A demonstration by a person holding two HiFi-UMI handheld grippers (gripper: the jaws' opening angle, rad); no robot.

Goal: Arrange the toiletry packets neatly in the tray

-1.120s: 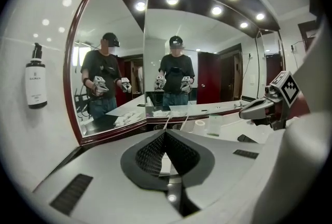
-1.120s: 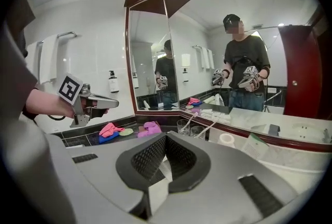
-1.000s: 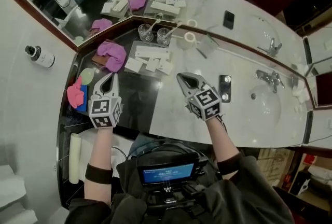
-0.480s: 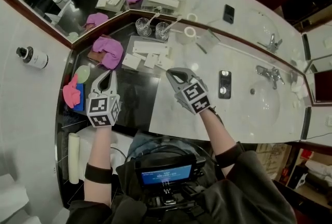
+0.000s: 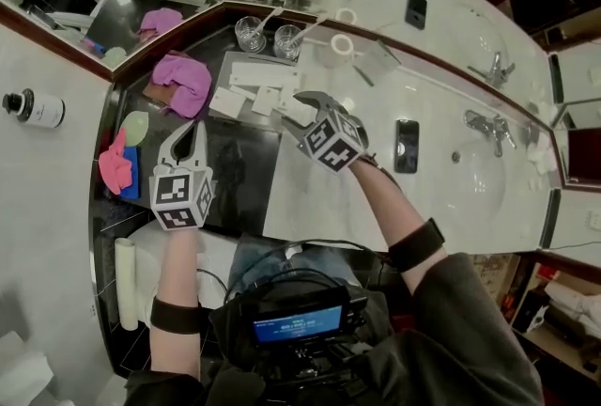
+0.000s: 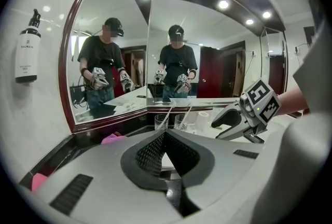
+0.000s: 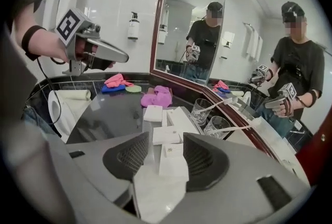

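Several white toiletry packets lie in a flat tray (image 5: 235,62) at the back of the dark counter: a long packet (image 5: 266,75) and small ones (image 5: 228,101). My right gripper (image 5: 293,108) hovers at the tray's near right corner. Its jaws have just been opening and stand open, with a small white packet (image 7: 174,162) lying between and below them, apart from the pads. Past it I see more packets (image 7: 154,113) on the tray (image 7: 147,125). My left gripper (image 5: 191,133) hangs shut and empty over the dark counter, left of the tray; its jaws (image 6: 165,136) meet.
Two glasses (image 5: 250,33) stand behind the tray by the mirror. A purple cloth (image 5: 181,80) lies to its left, a pink cloth (image 5: 115,162) and green soap (image 5: 134,126) further left. A phone (image 5: 406,132) and the sink (image 5: 488,179) are on the white counter to the right.
My right gripper has moved up and left to the tray's corner, rolled, and its jaws have opened. The left gripper has sunk a little.
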